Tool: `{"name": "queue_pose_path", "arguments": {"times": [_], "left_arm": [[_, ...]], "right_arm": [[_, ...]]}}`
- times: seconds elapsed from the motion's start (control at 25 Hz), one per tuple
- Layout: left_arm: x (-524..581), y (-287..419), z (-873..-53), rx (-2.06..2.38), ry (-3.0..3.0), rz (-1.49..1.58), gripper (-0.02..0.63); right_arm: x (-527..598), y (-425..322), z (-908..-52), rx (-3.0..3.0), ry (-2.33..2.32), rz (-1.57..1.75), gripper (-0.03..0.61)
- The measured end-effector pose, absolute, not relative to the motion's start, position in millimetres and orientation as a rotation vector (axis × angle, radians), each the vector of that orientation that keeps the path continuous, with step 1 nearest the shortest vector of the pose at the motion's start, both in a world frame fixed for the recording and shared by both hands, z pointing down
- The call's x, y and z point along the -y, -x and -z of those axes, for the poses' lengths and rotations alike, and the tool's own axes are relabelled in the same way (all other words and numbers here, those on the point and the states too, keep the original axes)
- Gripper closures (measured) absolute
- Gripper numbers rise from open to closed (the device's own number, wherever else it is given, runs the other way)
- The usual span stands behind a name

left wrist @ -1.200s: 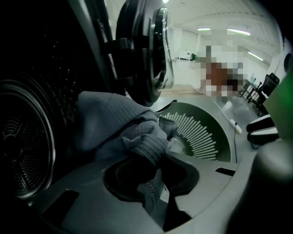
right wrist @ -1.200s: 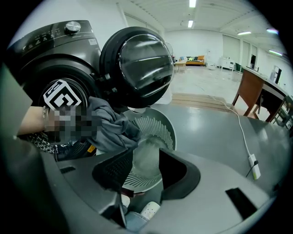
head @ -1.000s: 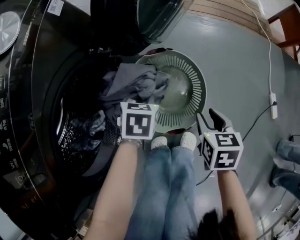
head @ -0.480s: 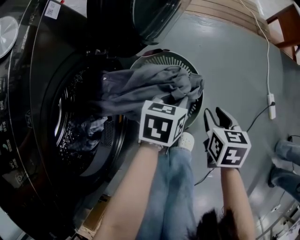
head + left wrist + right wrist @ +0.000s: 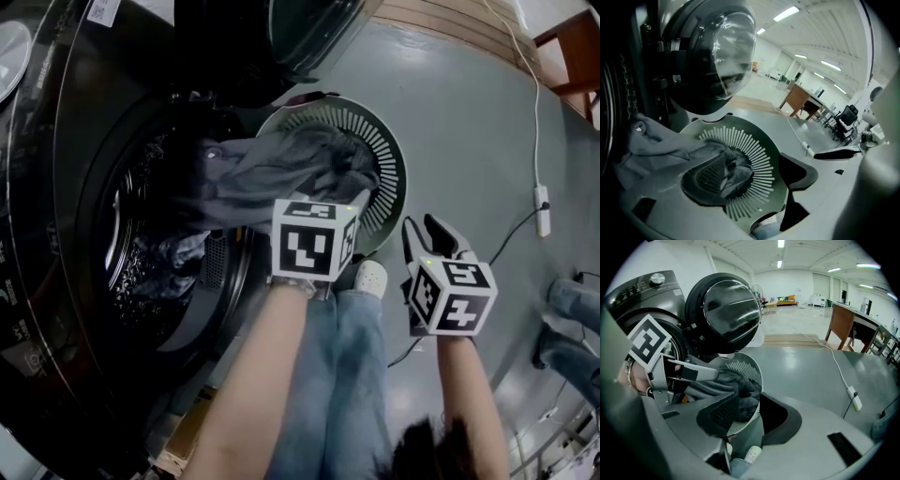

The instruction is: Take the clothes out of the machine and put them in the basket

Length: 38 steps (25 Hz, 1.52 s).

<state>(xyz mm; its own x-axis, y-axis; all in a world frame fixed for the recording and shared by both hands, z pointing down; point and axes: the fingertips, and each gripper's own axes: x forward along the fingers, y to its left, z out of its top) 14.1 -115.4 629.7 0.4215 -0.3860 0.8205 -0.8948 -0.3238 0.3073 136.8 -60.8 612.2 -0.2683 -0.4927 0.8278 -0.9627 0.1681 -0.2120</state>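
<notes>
A grey garment [image 5: 281, 173] stretches from the mouth of the dark washing machine's drum [image 5: 141, 253] into the round slatted basket [image 5: 389, 164] on the floor. My left gripper [image 5: 754, 168] hovers over the basket [image 5: 759, 154]; its jaws have just been opening and stand apart. The garment's end [image 5: 733, 168] hangs loose against the left pad [image 5: 708, 176], not pinched. In the head view its marker cube [image 5: 309, 248] hides the jaws. My right gripper [image 5: 427, 234] waits to the right of the basket, jaws a little apart with nothing between them [image 5: 747, 413]. More clothes [image 5: 173, 253] lie in the drum.
The machine's round door [image 5: 281, 37] stands open behind the basket. The person's jeans and white shoes [image 5: 370, 277] are right in front of the basket. A white cable with a power strip [image 5: 544, 202] runs across the grey floor at right. A wooden desk [image 5: 801, 103] stands farther off.
The left gripper pulled the grey garment from the drum mouth to the right over the basket, then opened; the cloth end has sunk into the basket. The right gripper has hardly moved.
</notes>
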Motion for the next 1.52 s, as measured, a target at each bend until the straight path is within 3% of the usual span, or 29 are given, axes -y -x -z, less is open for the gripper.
{"name": "queue_pose_path", "arguments": {"times": [0.12, 0.36, 0.8, 0.96, 1.32, 1.52], "left_arm": [[116.2, 14.5, -636.3, 1.18, -1.885, -0.932, 0.189], [121.8, 98.4, -642.1, 1.381, -1.805, -1.142, 0.104], [129.3, 234.3, -637.9, 1.573, -1.547, -1.288, 0.054], [132.8, 245.6, -648.3, 1.533, -1.507, -1.247, 0.044], [126.4, 247.2, -683.3, 1.498, -1.492, -1.29, 0.054], [122.8, 238.8, -681.7, 1.485, -1.483, -1.387, 0.267]], "right_arm": [[62.2, -132.5, -612.2, 1.853, -1.367, -1.005, 0.44], [66.4, -121.6, -611.8, 1.865, -1.35, -1.011, 0.44], [79.4, -108.5, -629.1, 1.765, -1.255, -1.077, 0.44], [85.1, -101.5, -635.0, 1.709, -1.195, -1.104, 0.44], [75.6, -86.7, -640.1, 1.672, -1.112, -1.146, 0.445], [66.9, -88.1, -645.7, 1.684, -1.101, -1.134, 0.453]]}}
